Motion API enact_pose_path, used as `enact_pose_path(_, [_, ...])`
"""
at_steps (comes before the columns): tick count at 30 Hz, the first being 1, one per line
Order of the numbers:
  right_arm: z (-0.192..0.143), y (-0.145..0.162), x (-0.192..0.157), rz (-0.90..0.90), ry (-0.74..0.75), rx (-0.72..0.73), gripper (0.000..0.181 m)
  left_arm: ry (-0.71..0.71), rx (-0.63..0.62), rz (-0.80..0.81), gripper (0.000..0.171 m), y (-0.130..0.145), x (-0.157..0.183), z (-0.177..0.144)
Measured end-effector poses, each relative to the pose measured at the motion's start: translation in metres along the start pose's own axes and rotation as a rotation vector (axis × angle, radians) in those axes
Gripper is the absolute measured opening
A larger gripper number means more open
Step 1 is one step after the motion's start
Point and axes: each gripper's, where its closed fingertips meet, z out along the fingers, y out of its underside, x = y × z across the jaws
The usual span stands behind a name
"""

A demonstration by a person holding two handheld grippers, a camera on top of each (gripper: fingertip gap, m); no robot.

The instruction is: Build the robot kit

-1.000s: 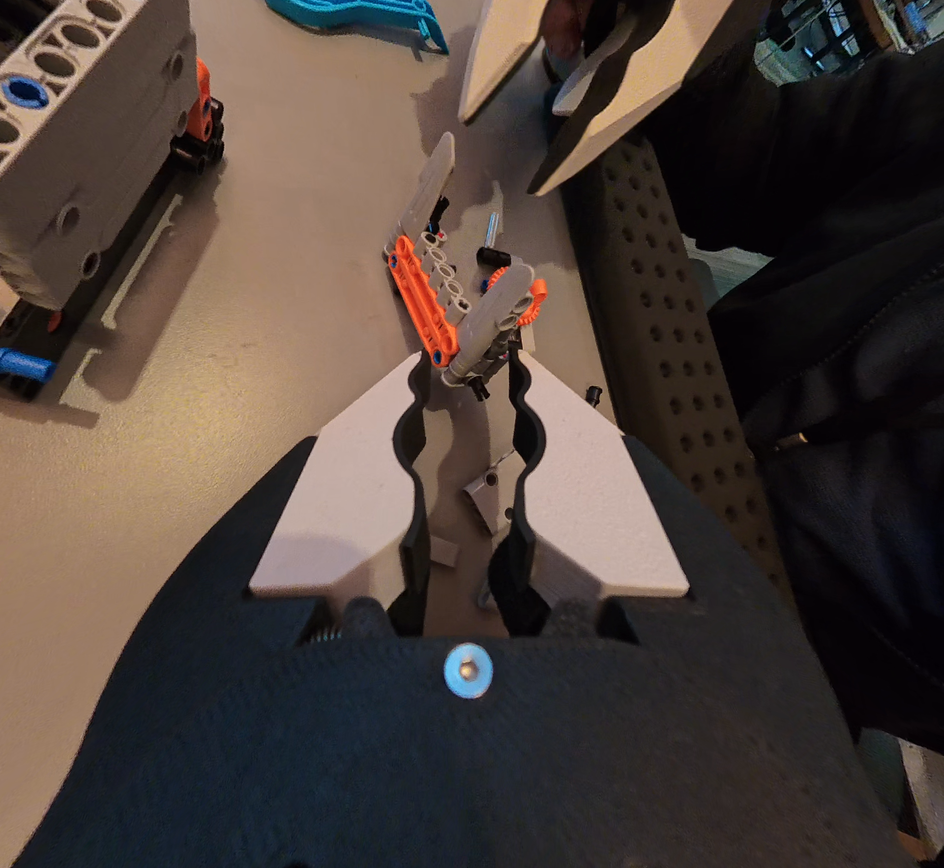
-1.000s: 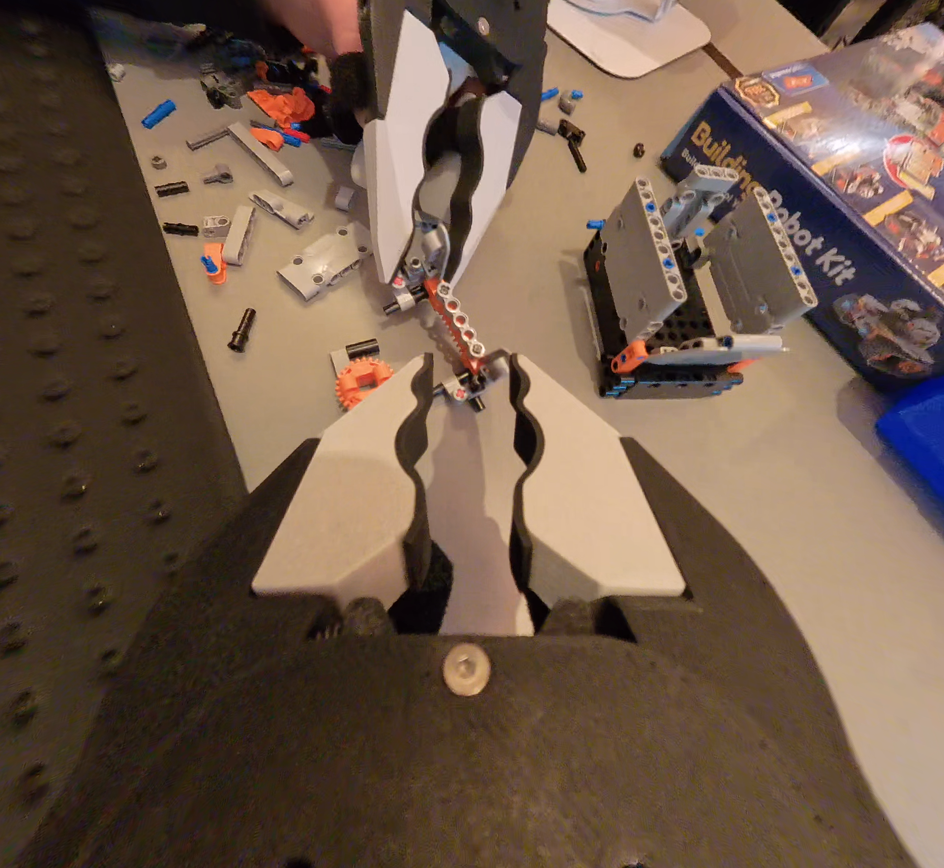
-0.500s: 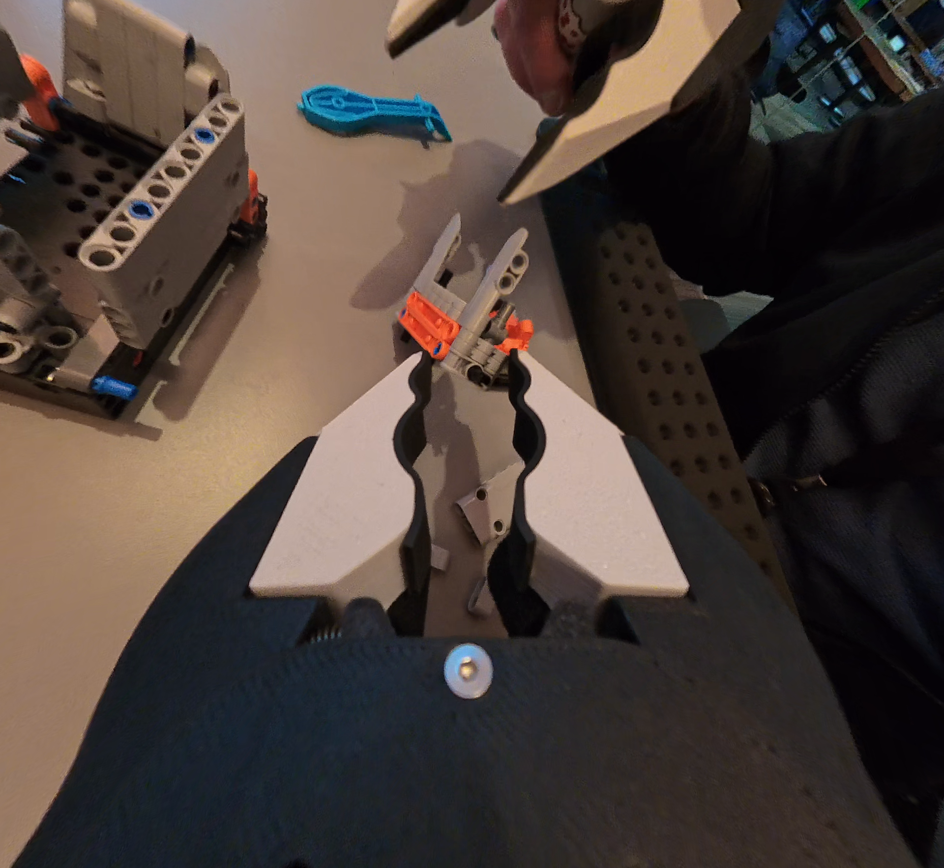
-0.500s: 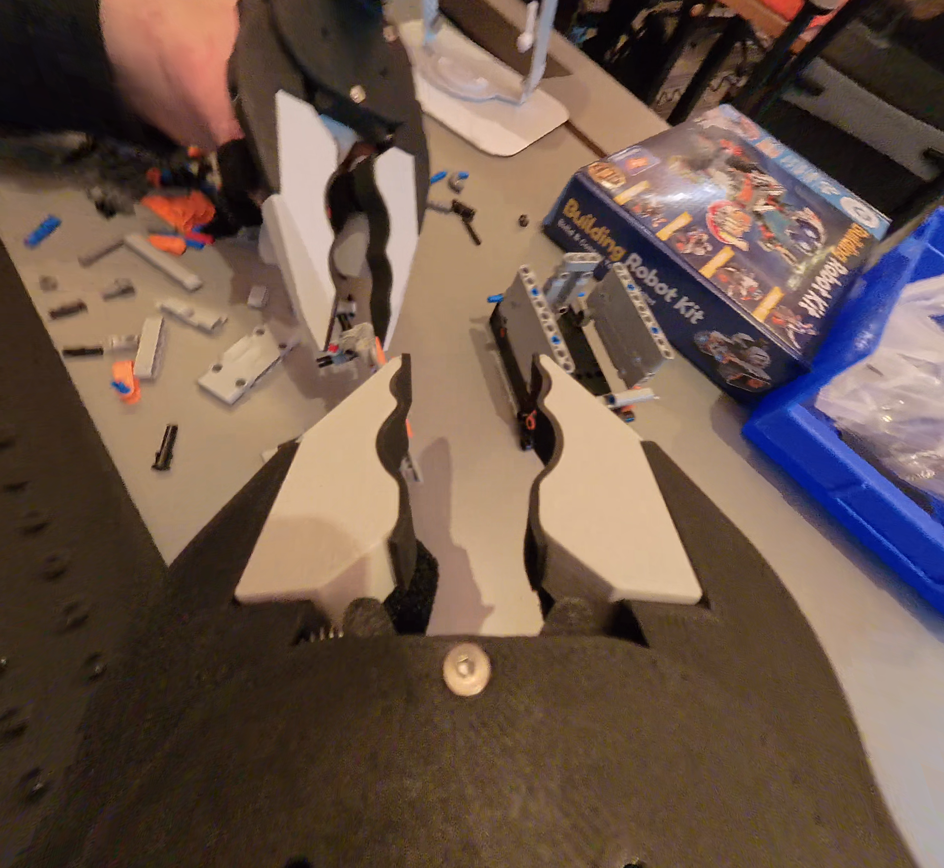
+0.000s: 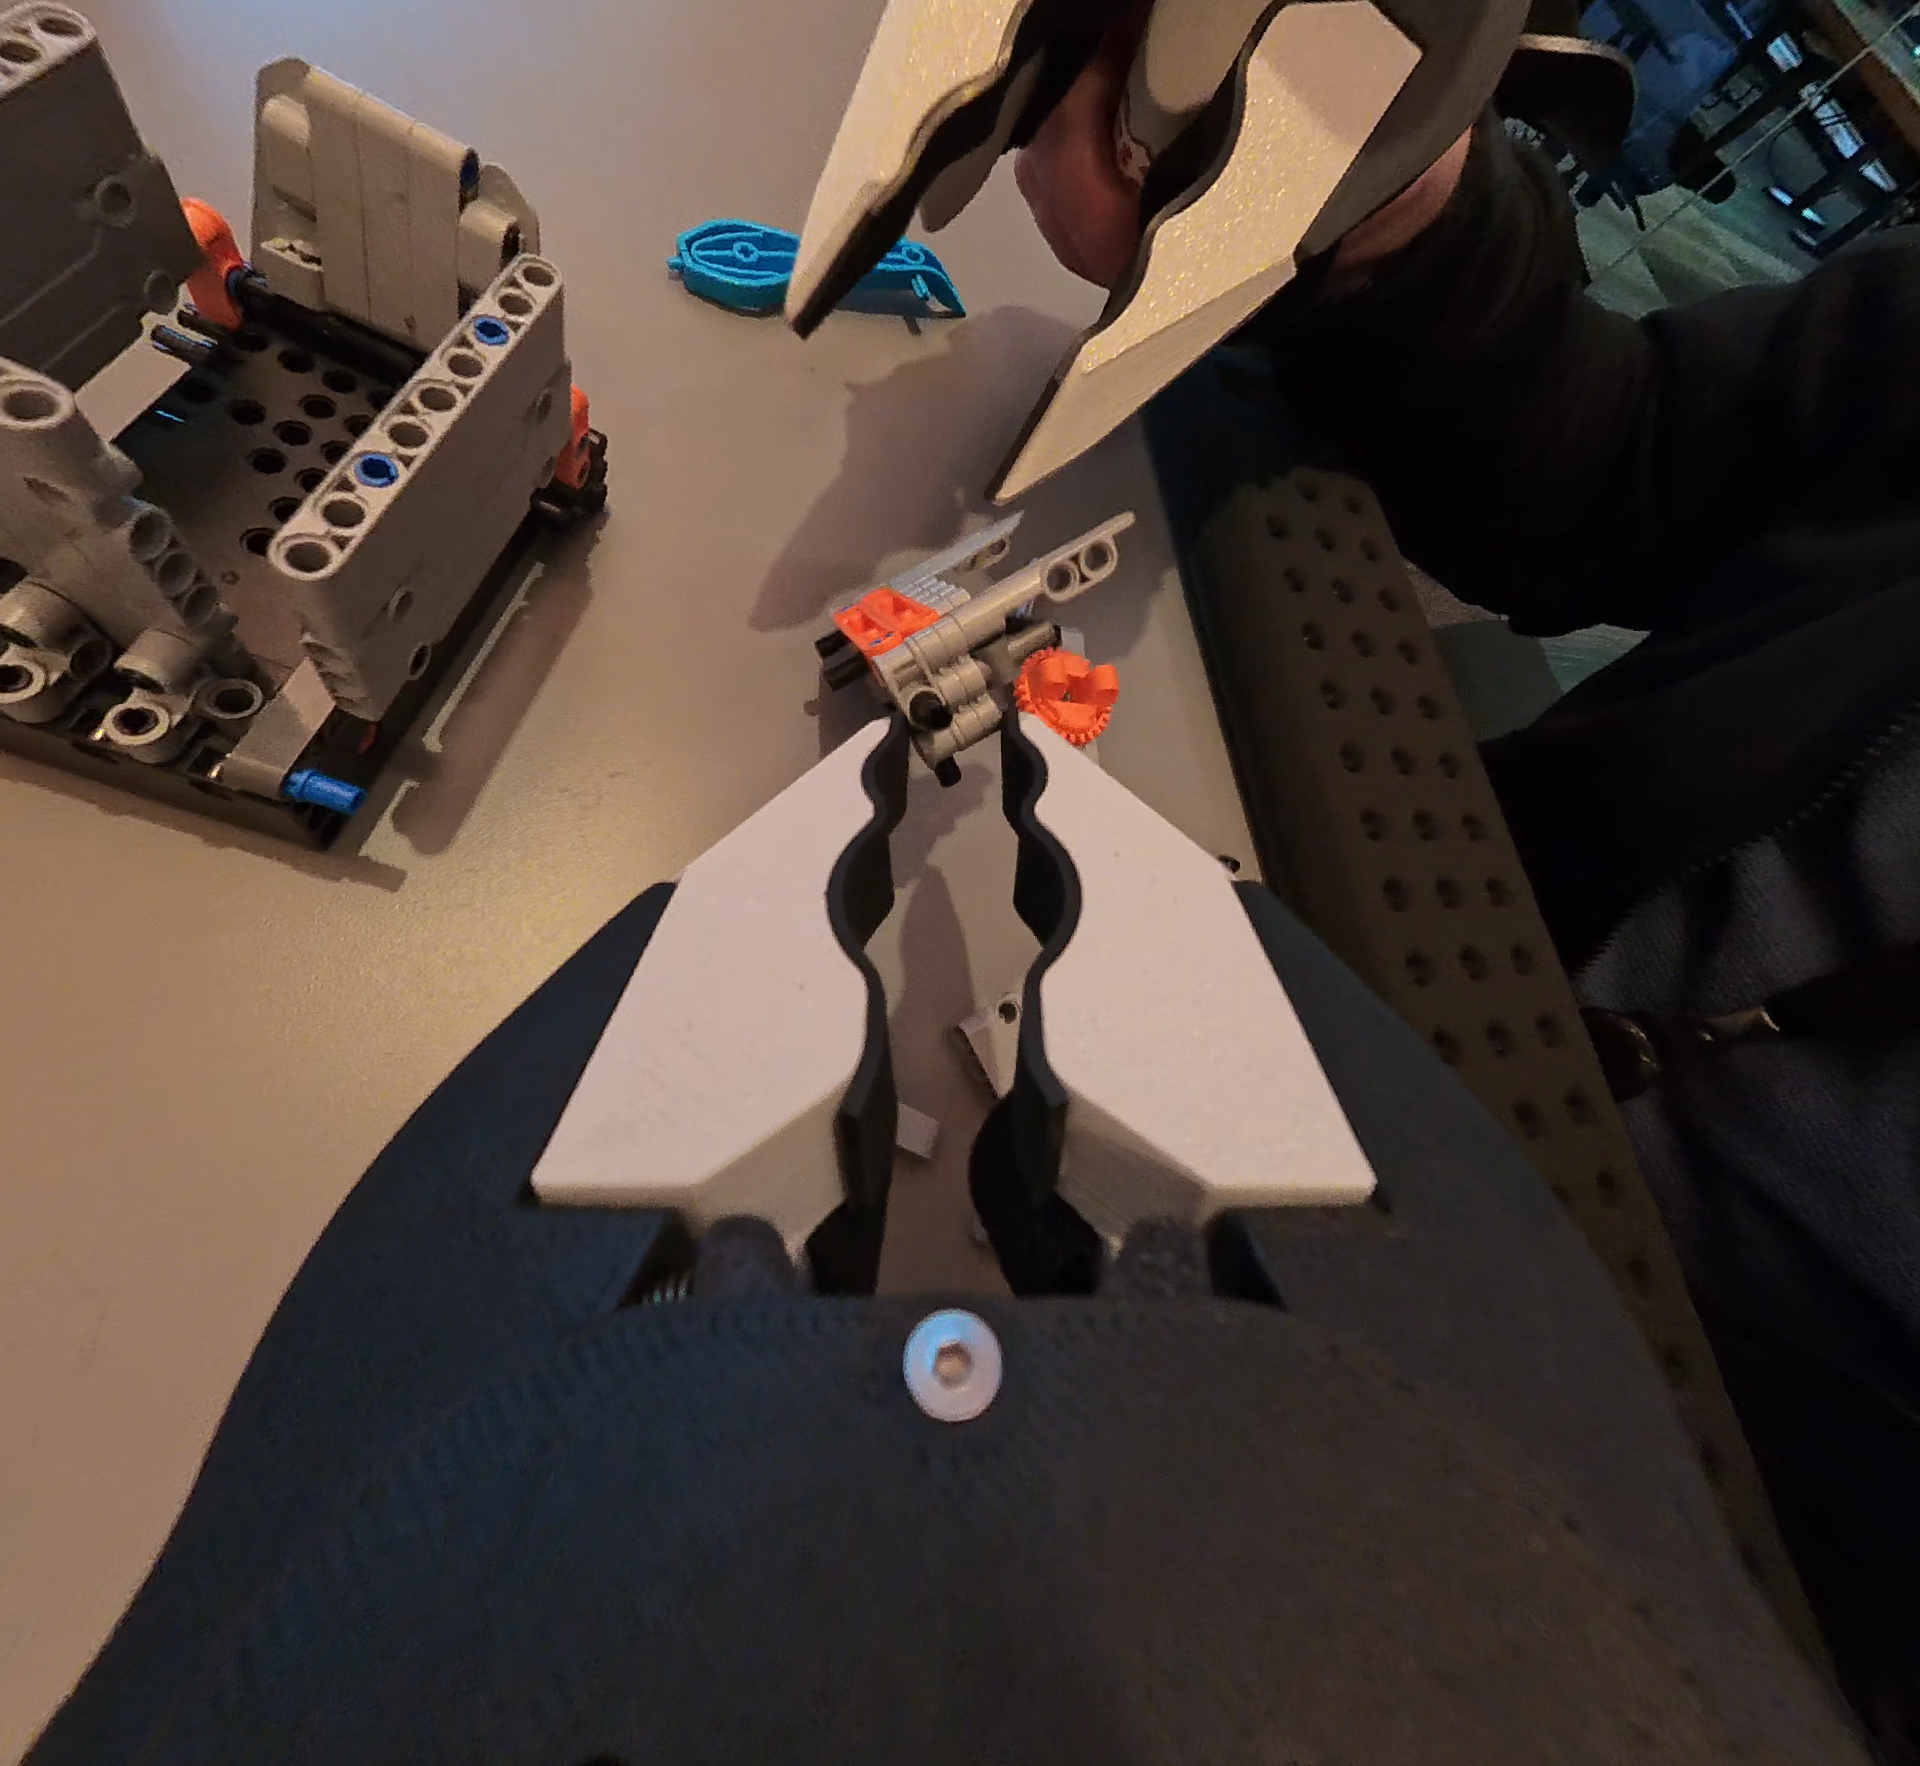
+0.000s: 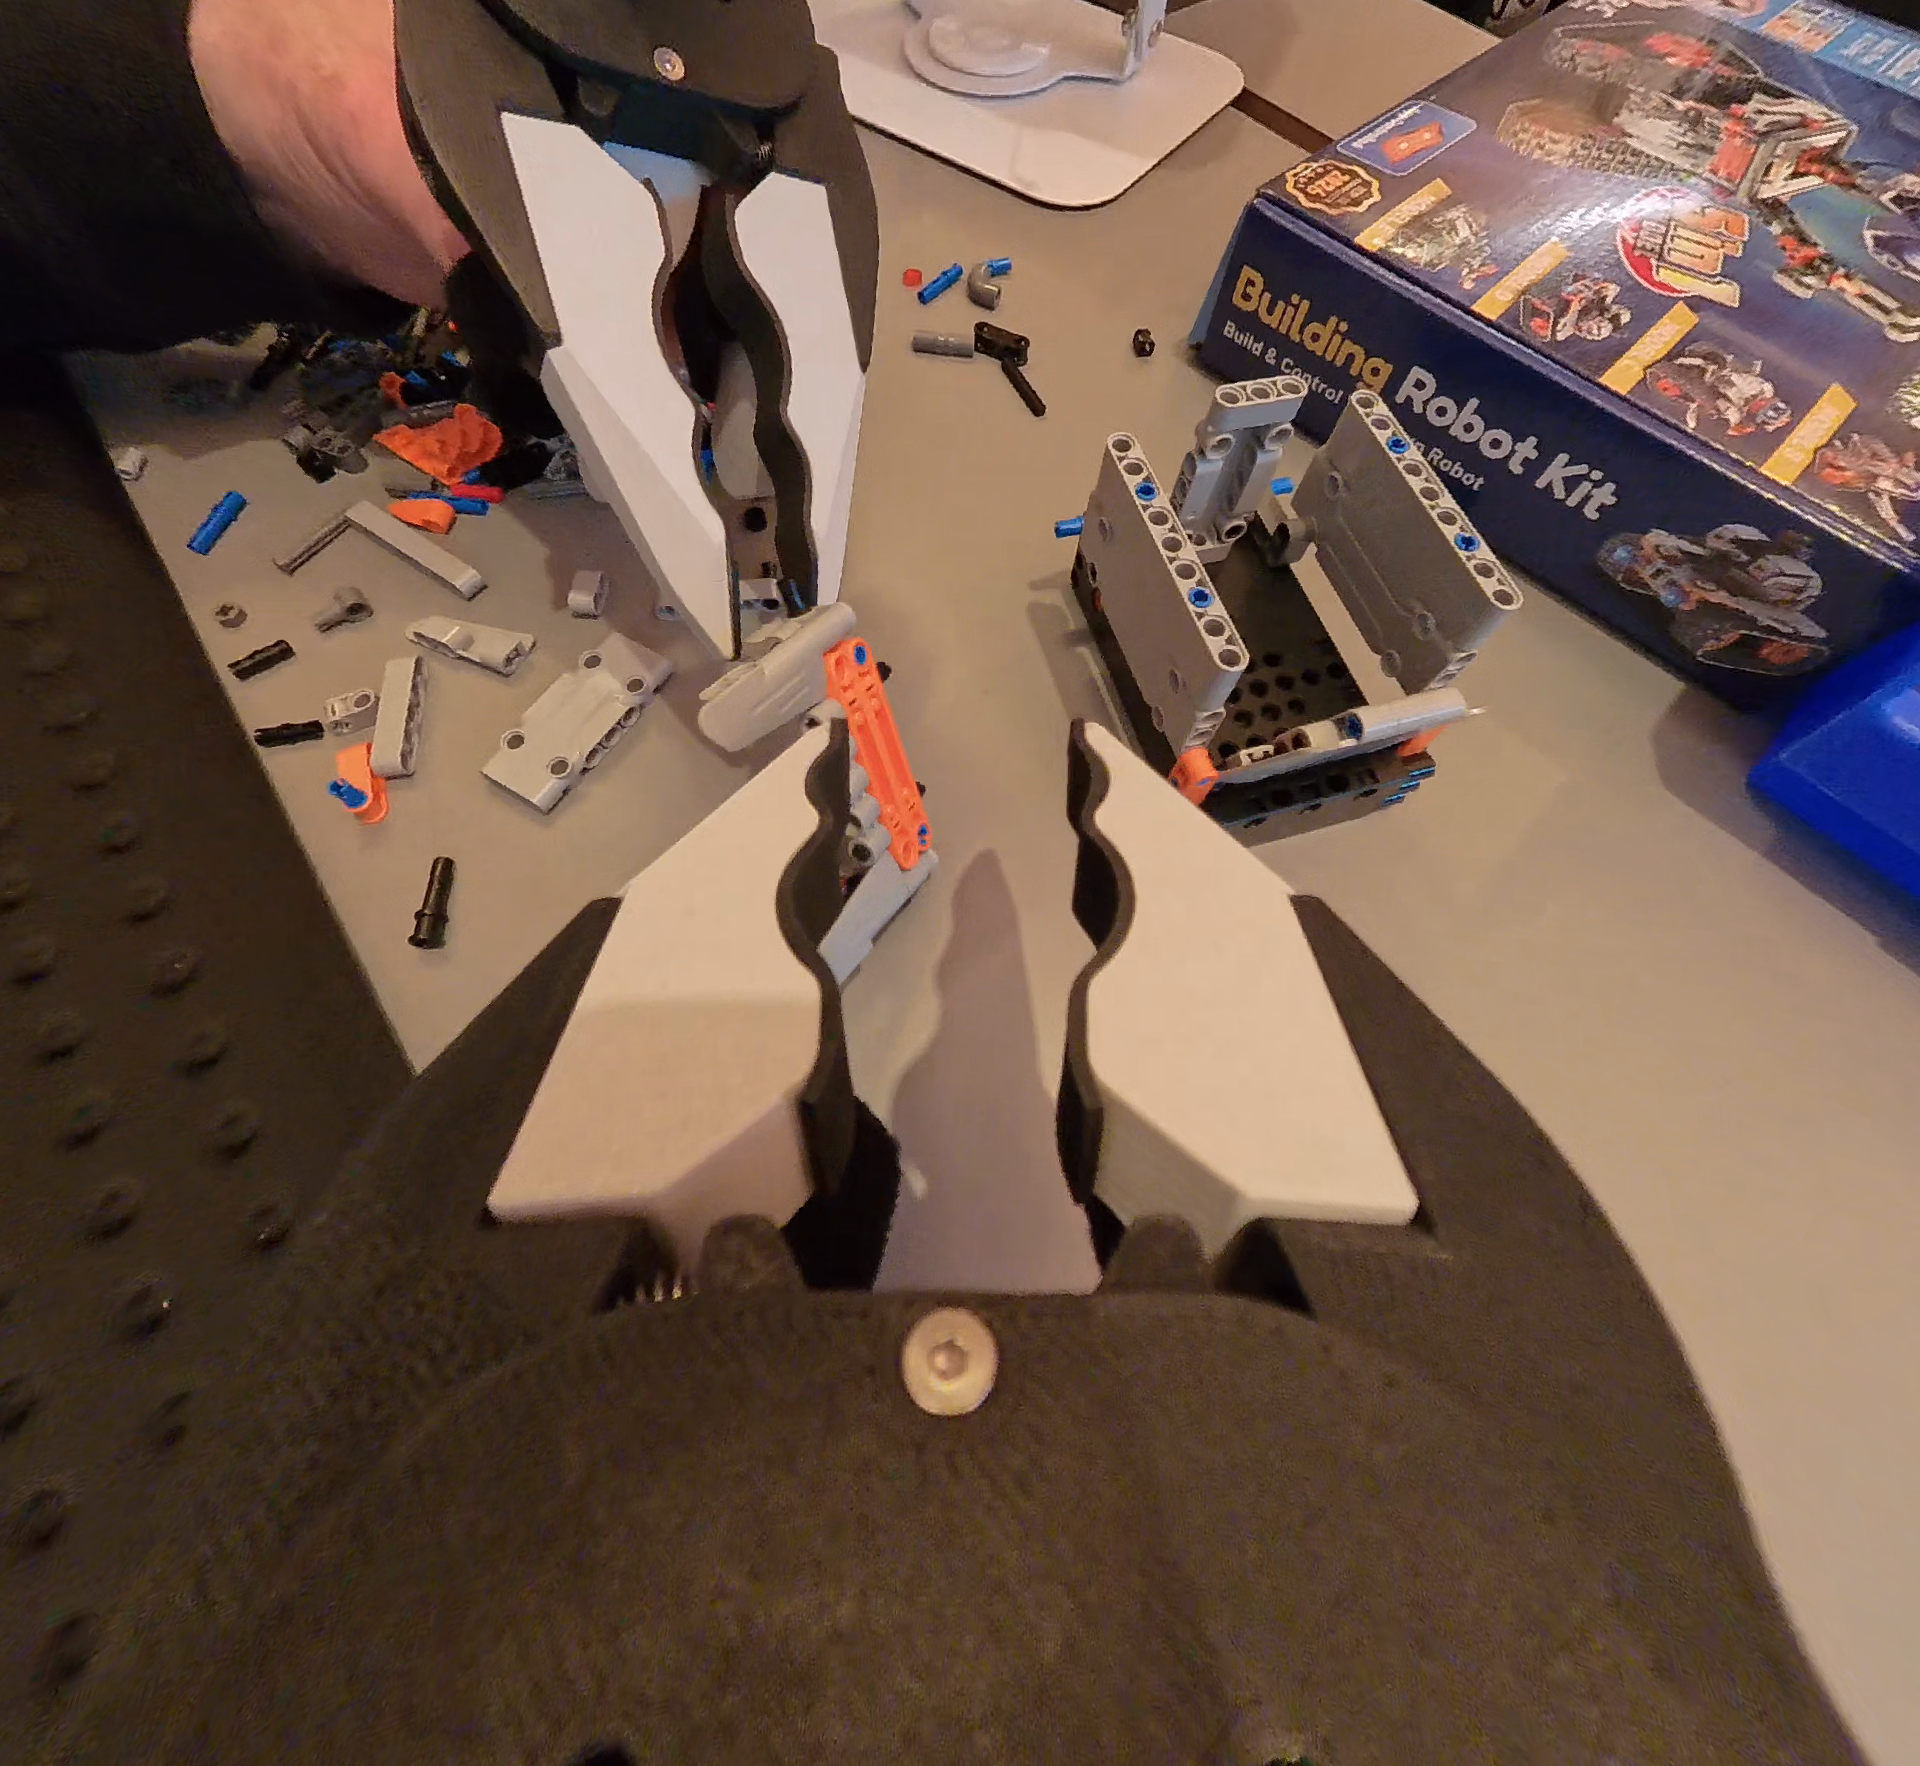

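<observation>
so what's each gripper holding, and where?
Left gripper pinches the grey-orange assembly by its near grey end. Right gripper is open, holding nothing.

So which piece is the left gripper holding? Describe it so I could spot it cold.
Start at the large grey-walled build on a black base beside the printed box. Toward the scattered loose parts, the left gripper is shut on a small grey and orange assembly. Its long orange holed beam with blue pins sets it apart from the loose parts.
</observation>
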Motion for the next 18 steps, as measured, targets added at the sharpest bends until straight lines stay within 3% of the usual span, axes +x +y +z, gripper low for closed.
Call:
enact_pose_path(6, [-0.005, -0.010, -0.004, 0.011, -0.025, 0.049, 0.037, -0.011, 0.047, -0.001, 0.015, -0.012, -0.001, -0.012])
enact_pose_path(15, [-0.006, -0.021, -0.023, -0.125, -0.020, 0.009, 0.042, -0.046, 0.045, -0.004, 0.014, -0.016, -0.002, -0.018])
enact_pose_path(18, [-0.011, -0.024, -0.038, -0.086, -0.096, 0.005, 0.043, -0.072, 0.037, 0.003, 0.014, -0.016, -0.005, -0.018])
